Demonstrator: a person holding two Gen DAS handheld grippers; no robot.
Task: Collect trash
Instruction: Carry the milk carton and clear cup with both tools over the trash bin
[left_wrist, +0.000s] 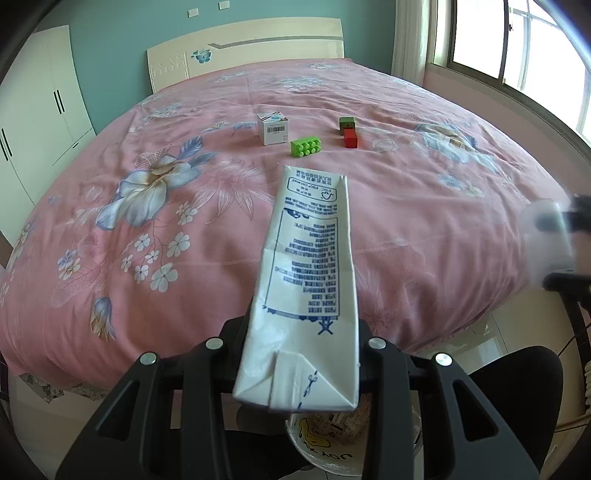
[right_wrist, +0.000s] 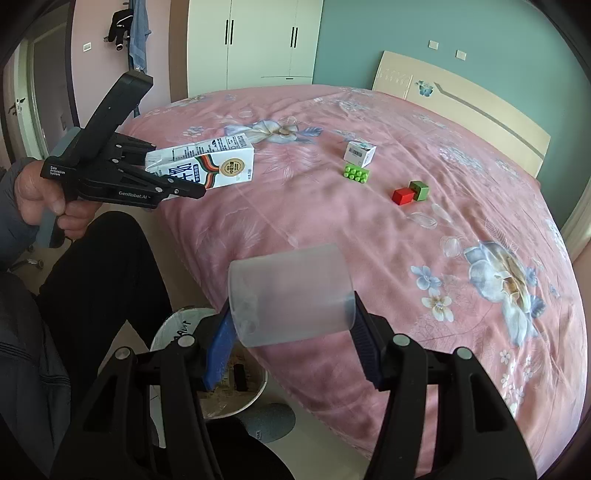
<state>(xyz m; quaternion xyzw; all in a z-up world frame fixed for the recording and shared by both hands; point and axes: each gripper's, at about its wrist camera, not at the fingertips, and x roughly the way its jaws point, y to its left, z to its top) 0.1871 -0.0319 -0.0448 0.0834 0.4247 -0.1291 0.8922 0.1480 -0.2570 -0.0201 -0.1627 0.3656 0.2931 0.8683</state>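
My left gripper (left_wrist: 301, 354) is shut on a white milk carton (left_wrist: 310, 280) and holds it in the air over the bed's near edge; the carton (right_wrist: 207, 164) and left gripper (right_wrist: 173, 173) also show in the right wrist view. My right gripper (right_wrist: 291, 325) is shut on a frosted plastic cup (right_wrist: 291, 295), held on its side above the bed's edge; the cup appears blurred in the left wrist view (left_wrist: 546, 236). A white trash bin (right_wrist: 255, 391) stands on the floor below both grippers and shows in the left wrist view (left_wrist: 325, 450).
On the pink floral bed (left_wrist: 184, 229) lie a small white box (left_wrist: 273, 127), a green toy brick (left_wrist: 306, 147), a red block (left_wrist: 351, 138) and a dark green block (left_wrist: 346, 123). The person's dark-trousered legs (right_wrist: 107, 288) are beside the bin.
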